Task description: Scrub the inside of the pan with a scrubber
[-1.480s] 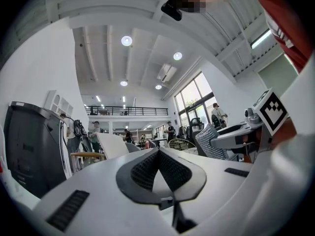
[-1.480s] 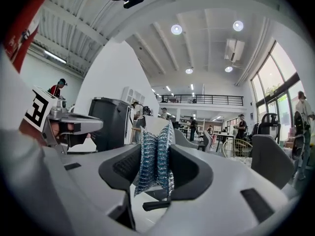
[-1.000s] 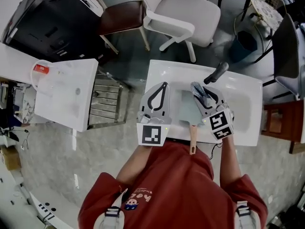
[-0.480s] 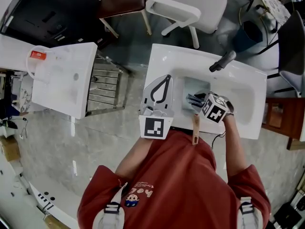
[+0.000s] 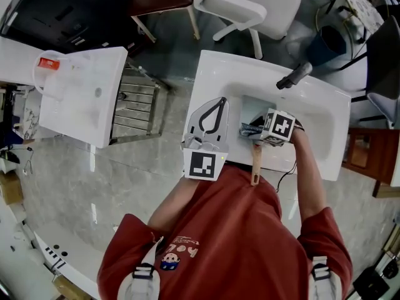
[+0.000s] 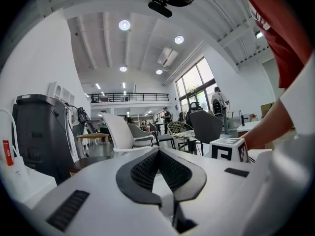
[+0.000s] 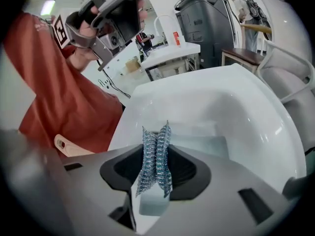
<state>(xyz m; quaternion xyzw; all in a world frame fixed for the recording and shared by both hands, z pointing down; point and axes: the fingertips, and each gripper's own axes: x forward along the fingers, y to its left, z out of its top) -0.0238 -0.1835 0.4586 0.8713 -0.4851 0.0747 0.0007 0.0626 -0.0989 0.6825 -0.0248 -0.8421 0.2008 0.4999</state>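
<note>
Right gripper's (image 5: 249,130) scrubber (image 7: 153,161) lengthwise along jaws

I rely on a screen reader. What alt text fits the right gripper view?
The right gripper has its jaws shut on a silvery metal scrubber, with a pale pan beyond it in a white sink. The pan's wooden handle and a person's red shirt show at left.

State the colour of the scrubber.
The scrubber is silvery-blue metal mesh, clearest in the right gripper view.
</note>
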